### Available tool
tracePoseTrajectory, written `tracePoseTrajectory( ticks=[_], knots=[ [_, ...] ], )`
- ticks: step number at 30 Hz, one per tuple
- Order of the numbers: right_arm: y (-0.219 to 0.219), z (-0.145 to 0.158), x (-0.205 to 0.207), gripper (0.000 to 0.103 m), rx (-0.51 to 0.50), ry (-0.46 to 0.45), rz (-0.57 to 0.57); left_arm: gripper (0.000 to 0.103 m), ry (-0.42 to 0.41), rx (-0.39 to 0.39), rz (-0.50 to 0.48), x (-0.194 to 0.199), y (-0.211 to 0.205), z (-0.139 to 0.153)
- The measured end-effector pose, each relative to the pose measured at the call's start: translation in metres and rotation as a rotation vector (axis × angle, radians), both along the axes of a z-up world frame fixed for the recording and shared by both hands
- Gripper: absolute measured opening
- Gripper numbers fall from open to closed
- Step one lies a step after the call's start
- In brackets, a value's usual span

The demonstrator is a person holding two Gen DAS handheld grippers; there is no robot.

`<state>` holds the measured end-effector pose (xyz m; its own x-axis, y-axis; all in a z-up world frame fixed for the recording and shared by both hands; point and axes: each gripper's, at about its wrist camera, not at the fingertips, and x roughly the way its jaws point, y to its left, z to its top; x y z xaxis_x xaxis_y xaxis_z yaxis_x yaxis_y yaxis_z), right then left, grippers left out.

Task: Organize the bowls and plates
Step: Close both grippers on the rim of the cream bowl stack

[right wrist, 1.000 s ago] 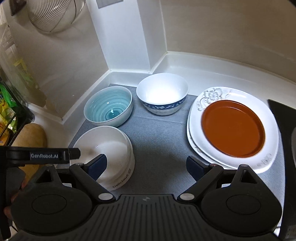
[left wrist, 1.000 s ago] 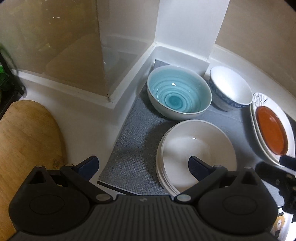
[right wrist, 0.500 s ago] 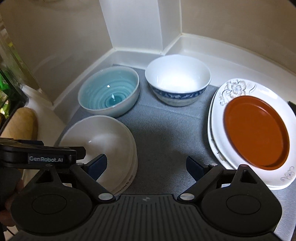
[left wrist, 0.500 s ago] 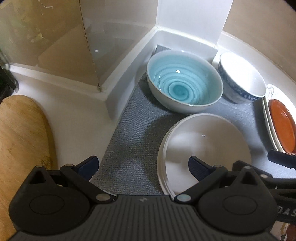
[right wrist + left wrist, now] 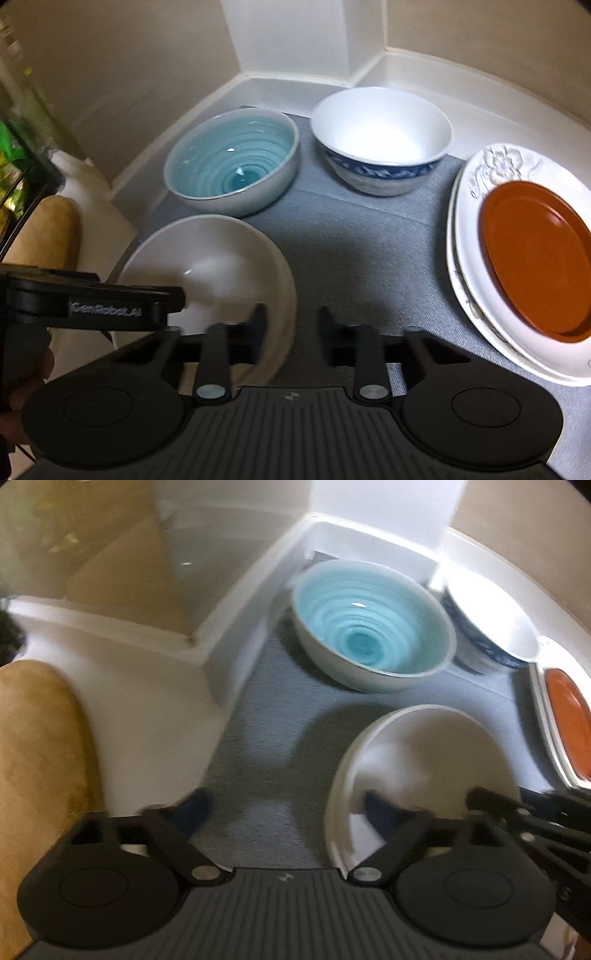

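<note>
1. While I looked along the left gripper (image 5: 282, 806), its fingers were closing with the near left rim of the plain white bowl (image 5: 421, 760) between them, one pad outside, one inside; neither pad was pressing yet.
2. Left of it lay a wooden board (image 5: 40, 760) on the white bench (image 5: 147, 709).
3. On the grey mat (image 5: 354, 258), the white bowl sat nearest me, with the blue-swirl bowl (image 5: 232, 162) behind it.
4. To the right stood the blue-banded white bowl (image 5: 380, 140), just beside the swirl one.
5. My right gripper (image 5: 293, 332) was closing its fingers across the white bowl's right rim; the wall stood between them, not yet clamped.
6. Farthest right, the orange plate (image 5: 535, 262) rested on the stacked flowered white plates (image 5: 498, 162).
</note>
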<state>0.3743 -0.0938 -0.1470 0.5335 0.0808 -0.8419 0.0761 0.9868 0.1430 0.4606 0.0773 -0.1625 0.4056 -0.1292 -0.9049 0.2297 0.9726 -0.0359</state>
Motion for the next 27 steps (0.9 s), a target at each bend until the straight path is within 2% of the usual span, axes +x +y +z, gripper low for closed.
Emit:
tracePoseTrajectory(
  ticks=[2,3,4,5,12,20,27],
  knots=[
    [0.004,0.000,0.001,0.015,-0.005,-0.003,0.011,0.045,0.012,-0.030,-0.031,0.000,-0.001,0.001],
    [0.005,0.000,0.001,0.015,-0.011,-0.006,0.012,0.020,0.016,-0.048,-0.043,-0.001,0.000,0.002],
    [0.005,0.001,0.001,0.014,-0.013,-0.007,0.010,0.014,0.037,-0.078,-0.057,0.000,0.000,0.002],
    [0.005,0.001,0.001,0.014,-0.012,-0.009,0.010,0.012,0.053,-0.090,-0.059,0.000,0.000,0.002],
    [0.006,0.003,0.001,0.013,-0.011,-0.009,0.009,0.012,0.009,-0.058,-0.130,-0.010,-0.002,0.011],
    [0.007,0.027,-0.017,0.014,-0.029,-0.066,0.017,0.012,-0.037,-0.077,-0.167,-0.023,-0.004,0.033],
    [-0.001,0.045,-0.041,0.014,-0.042,-0.104,-0.023,0.012,-0.075,-0.089,-0.223,-0.045,-0.018,0.050]
  ],
)
